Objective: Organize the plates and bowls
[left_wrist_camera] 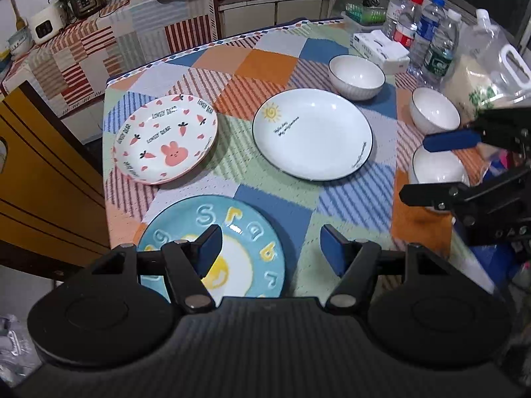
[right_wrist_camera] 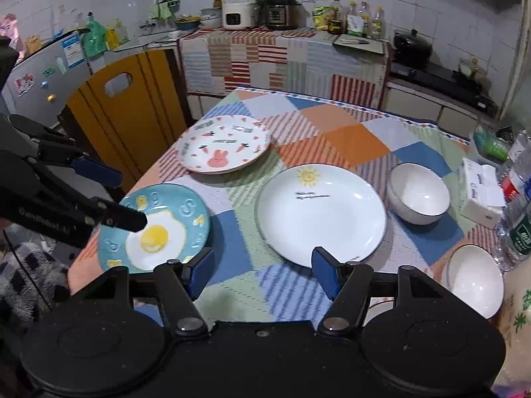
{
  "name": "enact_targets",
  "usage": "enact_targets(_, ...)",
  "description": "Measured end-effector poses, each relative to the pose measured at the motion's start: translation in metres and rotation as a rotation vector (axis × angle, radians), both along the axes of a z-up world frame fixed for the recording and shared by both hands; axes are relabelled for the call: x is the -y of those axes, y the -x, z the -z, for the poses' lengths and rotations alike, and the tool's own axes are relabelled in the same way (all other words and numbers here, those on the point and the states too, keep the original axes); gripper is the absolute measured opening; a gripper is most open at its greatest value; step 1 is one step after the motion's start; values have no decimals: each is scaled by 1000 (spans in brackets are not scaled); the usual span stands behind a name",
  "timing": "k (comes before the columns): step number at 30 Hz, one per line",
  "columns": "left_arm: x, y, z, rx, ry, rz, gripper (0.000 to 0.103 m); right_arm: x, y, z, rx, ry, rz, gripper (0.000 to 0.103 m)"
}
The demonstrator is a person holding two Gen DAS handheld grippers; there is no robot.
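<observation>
- While both grippers hang above the near edge of the worktop (left_wrist_camera: 186,76), nothing lies between the fingers of either one.
- Left gripper (left_wrist_camera: 270,248): its blue-padded fingers stand apart and released, above the blue egg plate (left_wrist_camera: 252,232) at the near left corner of the patchwork cloth. In the right wrist view the same gripper (right_wrist_camera: 117,195) comes in from the left edge, over that plate (right_wrist_camera: 179,212).
- Right gripper (right_wrist_camera: 262,273): fingers likewise spread and empty, above bare cloth just in front of the white sun plate (right_wrist_camera: 320,212). In the left wrist view it (left_wrist_camera: 418,167) reaches in from the right, in front of the nearest white bowl (left_wrist_camera: 438,165).
- The pink bunny plate (left_wrist_camera: 166,139) lies flat on the far left part of the cloth, apart from the other plates; in the right wrist view it (right_wrist_camera: 224,144) lies beyond the egg plate.
- The white sun plate (left_wrist_camera: 312,132) lies flat near the middle, well clear of the bunny plate.
- Three white bowls stand upright and separate along the right side: the far bowl (left_wrist_camera: 356,76) just beyond the sun plate, the middle bowl (left_wrist_camera: 434,111) closer in, then the nearest one. The right wrist view shows the far bowl (right_wrist_camera: 418,192) and the middle bowl (right_wrist_camera: 474,280).
- A tissue box (left_wrist_camera: 380,51) and several plastic bottles (left_wrist_camera: 428,33) crowd the far right corner.
- Nothing is stacked.
</observation>
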State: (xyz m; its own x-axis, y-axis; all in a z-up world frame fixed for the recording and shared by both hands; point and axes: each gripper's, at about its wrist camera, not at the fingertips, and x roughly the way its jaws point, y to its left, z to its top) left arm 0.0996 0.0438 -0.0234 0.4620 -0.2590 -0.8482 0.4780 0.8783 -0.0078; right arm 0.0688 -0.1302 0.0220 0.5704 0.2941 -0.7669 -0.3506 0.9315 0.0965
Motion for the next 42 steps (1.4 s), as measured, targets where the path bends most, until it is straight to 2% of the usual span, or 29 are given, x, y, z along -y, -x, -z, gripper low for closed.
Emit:
enact_targets(4, -16, 7, 0, -14, 10, -4, 66, -13, 6, -7, -9, -25, -42, 69)
enact_targets(9, -33, 16, 7, -18, -3, 5, 74, -27, 8, -6, -42, -63, -77, 72)
enact_targets(12, -41, 22, 14, -14, -19, 14, 78, -37, 7, -2, -53, -63, -95, 80)
enact_targets(17, -54, 24, 28, -6, -40, 3, 91, -52, 4, 11, -59, -52, -130, 82)
enact_targets(20, -62, 21, 40, -19, -50, -1, 94, -60, 0, 23, -63, -73, -159, 83)
enact_targets(22, -70, 14, 50, -55, -33, -14, 94, -64, -1, 31, -26, -68, -176, 83)
enact_targets(25, -83, 4, 65, -84, -9, -32, 94, -67, 0, 46, 82, -39, -212, 83)
enact_targets(27, -92, -2, 76, -90, 5, -43, 94, -69, -5, 57, 103, -28, -228, 83)
enact_targets(31, -112, -18, 98, -105, 61, -104, 94, -75, -22, 85, 48, -48, -232, 83)
enact_targets(34, -120, -24, 110, -88, 47, -109, 92, -80, -34, 105, -10, -102, -203, 83)
enact_targets(38, -130, -35, 127, -111, 54, -127, 90, -84, -49, 126, -91, -166, -154, 81)
enact_targets(40, -139, -36, 133, -65, 99, -134, 90, -85, -53, 133, -106, -178, -107, 78)
enact_targets(42, -147, -40, 142, -44, 98, -160, 90, -85, -55, 139, -115, -170, -91, 77)
